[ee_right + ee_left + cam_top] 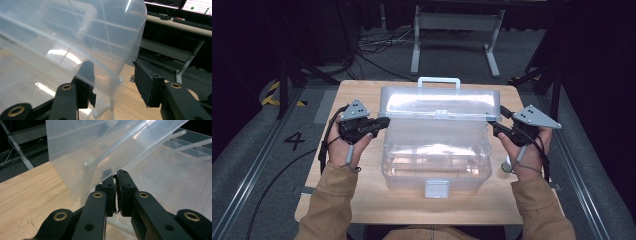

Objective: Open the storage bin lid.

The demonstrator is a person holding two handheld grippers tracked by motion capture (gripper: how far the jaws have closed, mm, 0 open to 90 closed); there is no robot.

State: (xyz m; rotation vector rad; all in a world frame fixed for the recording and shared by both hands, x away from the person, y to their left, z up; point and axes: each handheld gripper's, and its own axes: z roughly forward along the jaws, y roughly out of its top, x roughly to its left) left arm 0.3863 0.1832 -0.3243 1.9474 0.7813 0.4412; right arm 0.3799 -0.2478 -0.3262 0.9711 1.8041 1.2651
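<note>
A clear plastic storage box stands in the middle of the wooden table, its lid raised and tilted back, white handle on top. My left gripper is at the lid's left end; in the left gripper view its jaws are shut on the lower edge of the lid, with the box beyond. My right gripper is at the lid's right end. In the right gripper view it stands open astride the edge of the lid, one jaw seen through the plastic, the other apart from it.
A white latch hangs on the box's near wall. Past the table's far edge stand a metal frame and loose cables on the floor. A desk with monitors lies off to the right.
</note>
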